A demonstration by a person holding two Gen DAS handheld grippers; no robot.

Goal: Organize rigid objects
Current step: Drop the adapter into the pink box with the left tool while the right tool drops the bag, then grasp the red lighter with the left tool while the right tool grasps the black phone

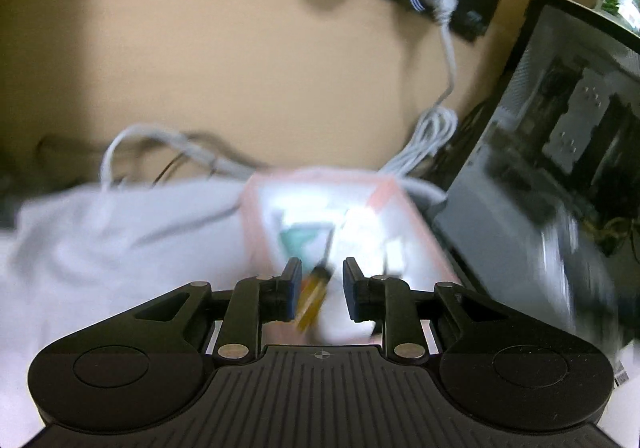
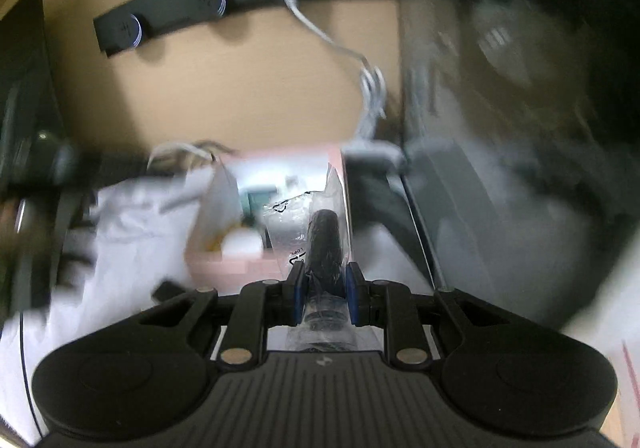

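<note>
Right tool [image 2: 322,275] clamped on a black cylindrical part sealed in a clear plastic bag [image 2: 325,238], bag end sticking out at 12 o'clock over the near rim of a pink-edged open box [image 2: 234,266]. Slippery film between pads and part: risk of the part sliding out before reaching the box. Left tool [image 1: 322,275] apart, not gripping; small screwdriver with amber transparent handle [image 1: 314,294] lying loose between its fingers over the same pink box [image 1: 416,220], thin shaft toward 1 o'clock. Heavy motion blur in both views, so speed itself a hazard: box nudged, white cloth [image 1: 120,240] snagged, white cable [image 1: 436,128] at 1 o'clock caught, dark glass-sided case [image 1: 560,152] at 2 o'clock struck.
</note>
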